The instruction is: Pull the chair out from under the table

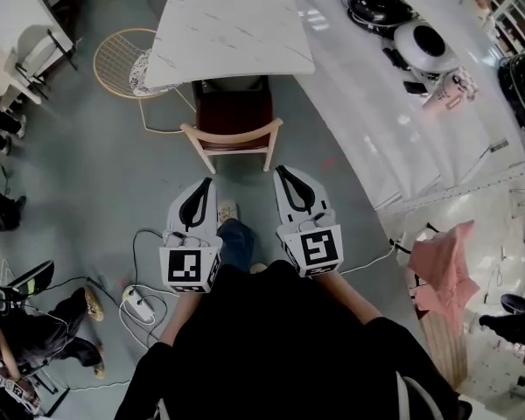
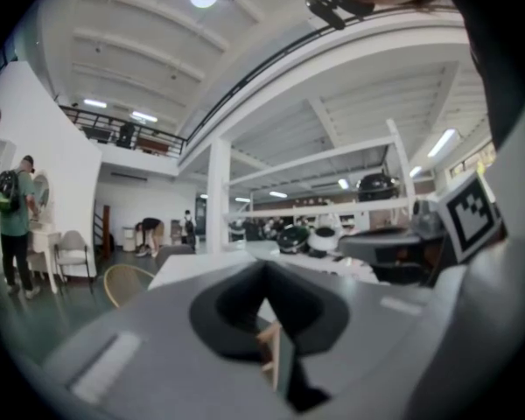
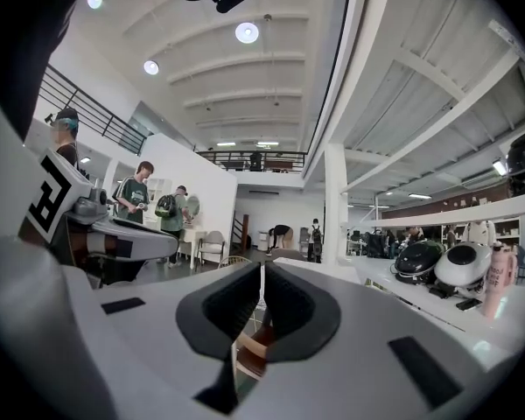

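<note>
Chair (image 1: 234, 115) stands with its seat partly under the near edge of the white table (image 1: 232, 33), backrest facing the person. Left gripper (image 1: 206, 182) and right gripper (image 1: 281, 171) both clenched, empty, side by side, just short of the backrest.

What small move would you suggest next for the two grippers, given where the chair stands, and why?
Probably open both jaws and ease forward to the back rail of the chair. The left gripper and the right gripper are shut and empty, held short of that rail, and the seat sits tucked under the white table.
</note>
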{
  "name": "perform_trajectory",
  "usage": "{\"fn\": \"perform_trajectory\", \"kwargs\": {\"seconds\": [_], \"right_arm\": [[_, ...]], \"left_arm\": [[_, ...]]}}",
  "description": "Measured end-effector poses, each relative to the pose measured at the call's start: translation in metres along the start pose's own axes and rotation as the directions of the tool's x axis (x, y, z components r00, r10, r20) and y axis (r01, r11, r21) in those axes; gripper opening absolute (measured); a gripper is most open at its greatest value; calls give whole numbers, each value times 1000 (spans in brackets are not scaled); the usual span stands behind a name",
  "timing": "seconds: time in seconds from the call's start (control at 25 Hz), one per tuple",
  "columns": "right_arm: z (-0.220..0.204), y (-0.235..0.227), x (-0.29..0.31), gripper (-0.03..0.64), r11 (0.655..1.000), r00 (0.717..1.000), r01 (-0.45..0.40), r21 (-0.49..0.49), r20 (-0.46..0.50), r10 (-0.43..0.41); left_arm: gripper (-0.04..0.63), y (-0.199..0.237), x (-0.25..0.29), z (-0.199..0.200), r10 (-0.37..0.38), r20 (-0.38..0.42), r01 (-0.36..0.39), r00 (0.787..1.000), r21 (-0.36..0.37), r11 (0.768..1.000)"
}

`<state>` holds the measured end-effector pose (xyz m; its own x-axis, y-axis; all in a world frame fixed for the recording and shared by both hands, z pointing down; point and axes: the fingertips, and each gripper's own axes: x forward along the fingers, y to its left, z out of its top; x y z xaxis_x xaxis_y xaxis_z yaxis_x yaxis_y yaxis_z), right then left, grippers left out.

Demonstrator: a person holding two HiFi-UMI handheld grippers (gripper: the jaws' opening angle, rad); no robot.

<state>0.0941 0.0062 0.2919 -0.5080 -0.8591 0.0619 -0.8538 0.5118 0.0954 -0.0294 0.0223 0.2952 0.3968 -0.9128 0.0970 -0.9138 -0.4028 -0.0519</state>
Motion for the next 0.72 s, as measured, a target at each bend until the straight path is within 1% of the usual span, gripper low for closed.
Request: {"fn": "perform_trajectory", "kwargs": {"seconds": [0.16, 0.32, 0.44, 0.52, 0.6, 0.72], "right_arm": [[-15, -12, 34, 25, 1000, 1000, 7, -1, -28, -7], [-30, -26, 82, 25, 1000, 998, -3, -19, -63, 2], [-46, -36, 116, 25, 1000, 994, -8, -20, -105, 6], [-57, -41, 137, 25, 1000, 991, -12, -15, -132, 10], [-68, -45, 159, 25, 1000, 987, -18, -12, -161, 16], [-85, -50, 188, 25, 999, 978, -35, -21, -206, 29]], "left_arm": [[6, 23, 29, -13, -2, -17, 3, 1000, 16, 1000], [6, 54, 72, -23, -22, -41, 22, 999, 20, 1000], [8, 74, 107, -37, -64, -77, 66, 995, 22, 998], [8, 85, 130, -46, -100, -97, 104, 990, 35, 994], [9, 96, 151, -56, -135, -122, 141, 983, 43, 989], [9, 115, 178, -75, -170, -167, 178, 971, 36, 983]]}}
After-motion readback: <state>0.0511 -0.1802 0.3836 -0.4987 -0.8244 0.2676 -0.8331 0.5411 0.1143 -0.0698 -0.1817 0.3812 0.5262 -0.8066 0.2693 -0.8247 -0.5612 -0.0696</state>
